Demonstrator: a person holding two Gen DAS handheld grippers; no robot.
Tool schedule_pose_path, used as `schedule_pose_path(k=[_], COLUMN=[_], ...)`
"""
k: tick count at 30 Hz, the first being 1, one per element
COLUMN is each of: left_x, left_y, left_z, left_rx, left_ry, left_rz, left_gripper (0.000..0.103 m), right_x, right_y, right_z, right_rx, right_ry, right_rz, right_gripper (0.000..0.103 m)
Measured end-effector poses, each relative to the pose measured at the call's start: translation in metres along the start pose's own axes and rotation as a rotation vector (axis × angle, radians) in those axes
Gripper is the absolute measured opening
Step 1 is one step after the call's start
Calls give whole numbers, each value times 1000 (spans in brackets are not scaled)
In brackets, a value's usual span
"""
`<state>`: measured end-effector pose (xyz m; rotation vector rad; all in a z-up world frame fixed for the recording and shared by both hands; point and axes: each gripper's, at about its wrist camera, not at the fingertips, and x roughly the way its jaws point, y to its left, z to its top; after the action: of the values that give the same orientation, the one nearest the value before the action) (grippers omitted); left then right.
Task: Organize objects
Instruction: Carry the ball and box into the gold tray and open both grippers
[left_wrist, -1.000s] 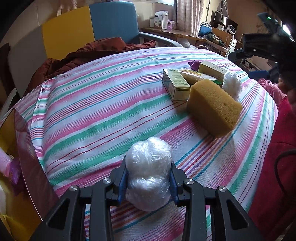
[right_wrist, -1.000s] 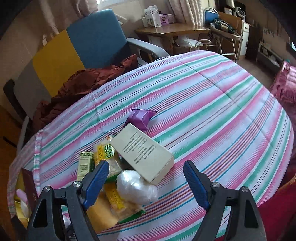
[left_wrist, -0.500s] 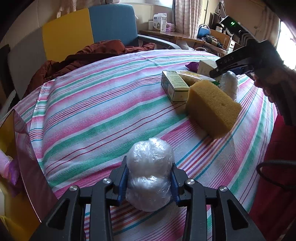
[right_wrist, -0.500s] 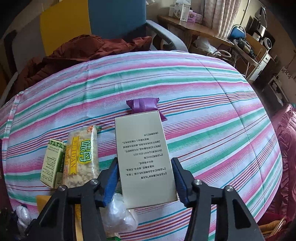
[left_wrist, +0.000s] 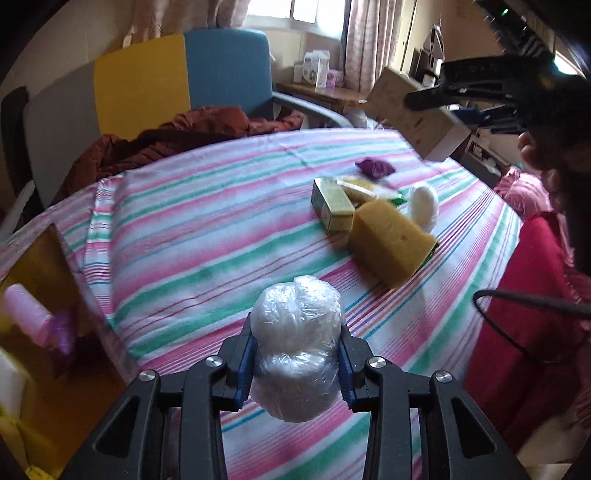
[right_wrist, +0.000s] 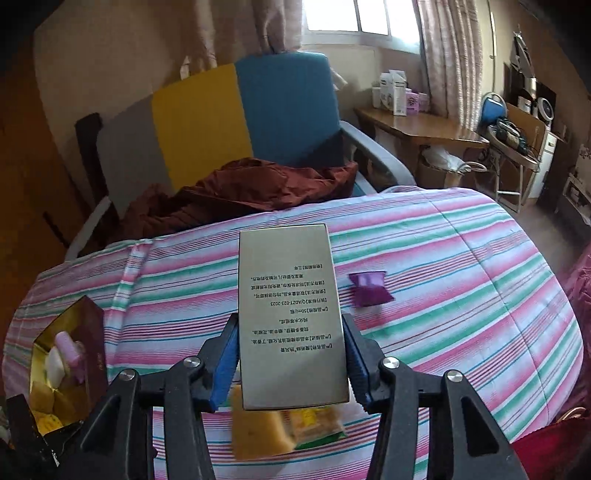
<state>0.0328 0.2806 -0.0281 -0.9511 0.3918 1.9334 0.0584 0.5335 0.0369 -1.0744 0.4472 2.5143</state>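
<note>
My left gripper (left_wrist: 295, 363) is shut on a clear plastic-wrapped bundle (left_wrist: 297, 343), held over the striped tablecloth (left_wrist: 192, 236). My right gripper (right_wrist: 290, 363) is shut on a beige printed box (right_wrist: 290, 314), lifted above the table; the box also shows in the left wrist view (left_wrist: 413, 110). On the table lie a yellow sponge (left_wrist: 391, 243), a green box (left_wrist: 332, 208), a white wrapped bundle (left_wrist: 424, 205), a snack packet (right_wrist: 314, 422) and a purple pouch (right_wrist: 369, 288).
An open gold-lined box (right_wrist: 62, 358) with several small items stands at the table's left edge, also in the left wrist view (left_wrist: 40, 332). A blue, yellow and grey chair (right_wrist: 240, 122) with a brown garment (right_wrist: 236, 192) stands behind the table.
My right gripper closed on the beige box and lifted it off the table. My left gripper kept its hold on the bundle and shifted a little toward the left box.
</note>
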Motion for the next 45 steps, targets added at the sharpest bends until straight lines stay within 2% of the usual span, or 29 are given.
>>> schedule_pose_path(k=[5, 10, 12, 16, 21, 23, 24, 25, 28, 31, 33, 34, 38, 45], left_x=[-48, -95, -114, -138, -145, -144, -141, -140, -142, -151, -152, -152, -153, -157], left_y=[33, 92, 118, 160, 198, 207, 210, 212, 216, 216, 218, 219, 214, 199], left_z=[-5, -20, -33, -59, -92, -103, -108, -111, -126, -132, -135, -135, -130, -119], left_rx=[-98, -246, -313, -431, -543, -574, -589, -606, -637, -631, -635, -636, -627, -559], left_ry=[-66, -136, -159, -176, -156, -138, -126, -118, -121, -137, -137, -135, -143, -146], left_rz=[29, 114, 171, 254, 327, 340, 337, 339, 358, 389, 407, 421, 437, 517], left_gripper=[38, 38, 38, 38, 39, 43, 50, 59, 67, 70, 70, 71, 73, 77], right_x=[-7, -2, 3, 15, 46, 66, 78, 90, 113, 118, 113, 113, 100, 72], right_y=[74, 156, 188, 253, 336, 364, 376, 385, 395, 391, 385, 383, 368, 350], right_z=[-12, -34, -45, -70, -111, -129, -135, -137, -124, -108, -104, -102, -103, -111], right_rx=[-120, -237, -302, -426, -610, -686, -720, -752, -745, -665, -643, -631, -603, -597], right_ry=[28, 95, 133, 214, 359, 416, 421, 387, 268, 238, 208, 206, 199, 130], right_rz=[150, 306, 377, 478, 585, 575, 543, 474, 314, 315, 306, 307, 317, 277], right_gripper=[52, 52, 52, 52, 52, 52, 52, 51, 54, 61, 75, 77, 83, 84])
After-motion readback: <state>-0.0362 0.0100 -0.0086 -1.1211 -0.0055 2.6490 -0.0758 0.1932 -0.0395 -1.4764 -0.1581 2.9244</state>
